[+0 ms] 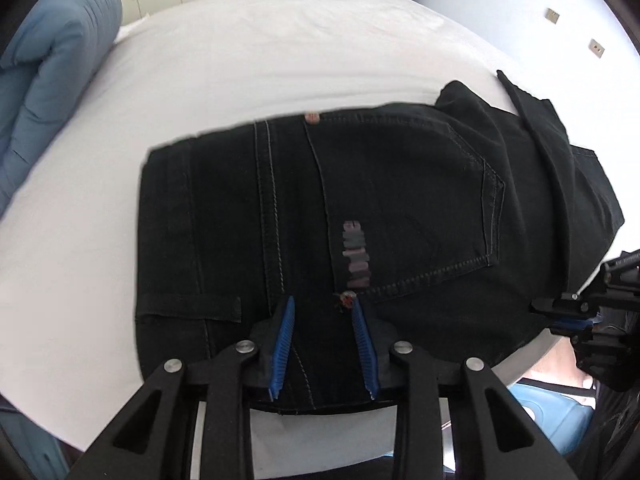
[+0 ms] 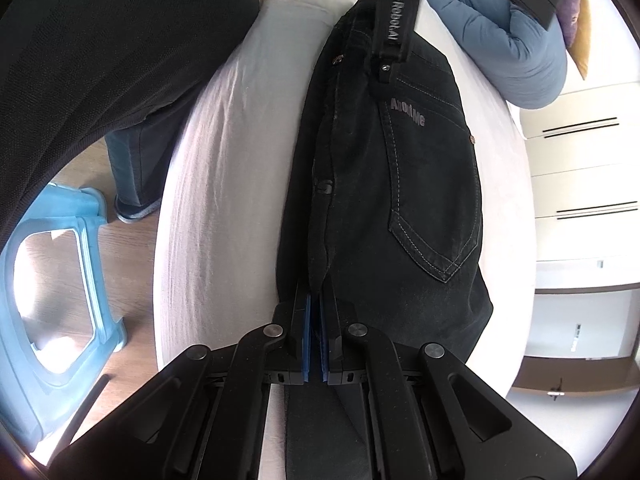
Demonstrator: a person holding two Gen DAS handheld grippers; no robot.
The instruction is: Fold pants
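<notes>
One blue duvet [image 1: 52,60] beside black pants [image 1: 360,208]

Matt black denim pants [image 1: 360,208]

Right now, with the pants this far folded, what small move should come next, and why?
Probably open the right gripper: it is shut on the edge of the black pants, already folded flat on the white bed, and the left gripper is open above them.

Blurred print [image 1: 355,254] on the pants [image 1: 400,216]
</notes>
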